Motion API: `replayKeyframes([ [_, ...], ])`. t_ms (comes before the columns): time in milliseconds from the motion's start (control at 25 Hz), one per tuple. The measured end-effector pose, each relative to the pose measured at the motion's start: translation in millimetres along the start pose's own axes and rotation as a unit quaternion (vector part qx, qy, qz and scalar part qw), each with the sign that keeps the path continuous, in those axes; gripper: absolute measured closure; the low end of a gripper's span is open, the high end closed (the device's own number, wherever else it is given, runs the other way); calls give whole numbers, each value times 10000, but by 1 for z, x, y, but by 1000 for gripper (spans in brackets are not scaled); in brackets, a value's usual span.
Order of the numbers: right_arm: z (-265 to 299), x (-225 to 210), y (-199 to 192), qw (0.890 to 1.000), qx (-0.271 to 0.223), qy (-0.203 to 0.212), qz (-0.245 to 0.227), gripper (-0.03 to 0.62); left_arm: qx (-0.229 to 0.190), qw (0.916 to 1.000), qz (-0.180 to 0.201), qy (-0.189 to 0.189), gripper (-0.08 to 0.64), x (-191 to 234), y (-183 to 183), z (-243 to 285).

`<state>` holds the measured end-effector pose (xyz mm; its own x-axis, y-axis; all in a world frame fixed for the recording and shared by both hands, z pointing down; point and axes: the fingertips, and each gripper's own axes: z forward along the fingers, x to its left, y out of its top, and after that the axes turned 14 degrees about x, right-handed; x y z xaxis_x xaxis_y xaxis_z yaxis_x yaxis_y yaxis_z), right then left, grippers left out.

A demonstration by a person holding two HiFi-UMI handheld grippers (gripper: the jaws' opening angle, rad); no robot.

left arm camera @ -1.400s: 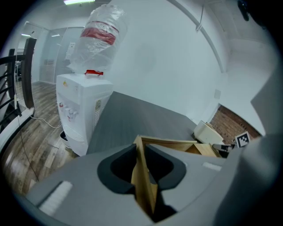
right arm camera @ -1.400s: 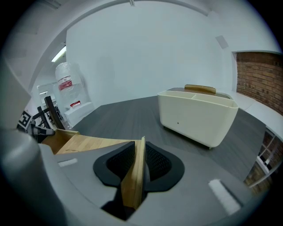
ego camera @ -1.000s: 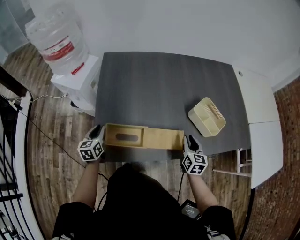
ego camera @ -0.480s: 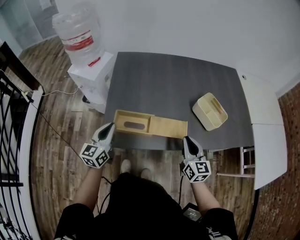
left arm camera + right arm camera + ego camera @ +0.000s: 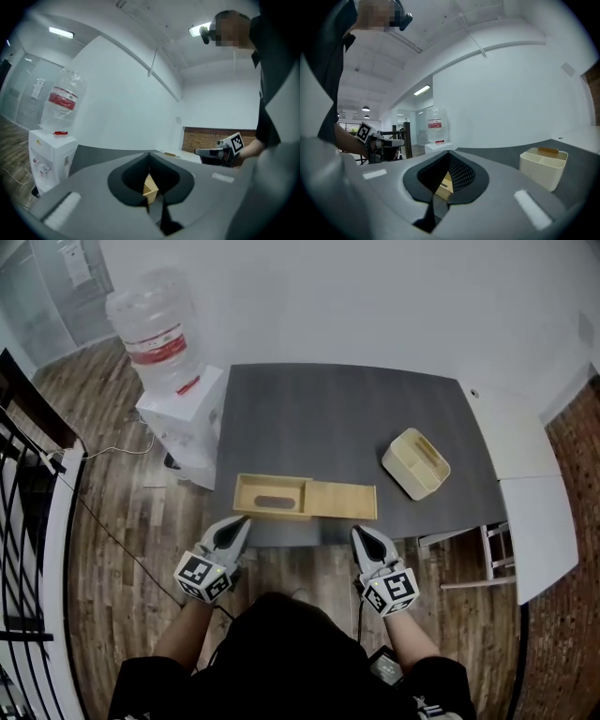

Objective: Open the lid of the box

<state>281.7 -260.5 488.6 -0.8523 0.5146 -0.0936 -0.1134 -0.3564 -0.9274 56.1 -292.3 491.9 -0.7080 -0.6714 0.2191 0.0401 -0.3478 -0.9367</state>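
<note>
The box [image 5: 272, 495] lies along the table's [image 5: 356, 409] near edge, its lid [image 5: 343, 501] apparently slid out rightward. The left gripper [image 5: 242, 522] is closed and empty; the right gripper's [image 5: 361, 534] jaws have just been closing on nothing. Draw both straight off that edge, clear of the wood

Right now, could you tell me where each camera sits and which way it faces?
Head view: on the person's head, facing steeply down at the table, box and organiser; left gripper, right gripper and forearms show.
Left gripper view: on the left gripper, facing across the table along its shut jaws; right gripper shows at right.
Right gripper view: on the right gripper, along its just-closed, empty jaws; left gripper shows at left.
Shared: both gripper views see the box and water dispenser.
</note>
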Motion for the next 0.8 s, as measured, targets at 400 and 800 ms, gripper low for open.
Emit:
replayKeyframes([
  [400,3,5,-1,9996,7,-158,219,591,-8,9998,-47,-169,560,11,-4,-8],
  [800,7,4,-2,9995,83,-236,197,591,-33,9997,-137,-196,560,14,-4,-7],
])
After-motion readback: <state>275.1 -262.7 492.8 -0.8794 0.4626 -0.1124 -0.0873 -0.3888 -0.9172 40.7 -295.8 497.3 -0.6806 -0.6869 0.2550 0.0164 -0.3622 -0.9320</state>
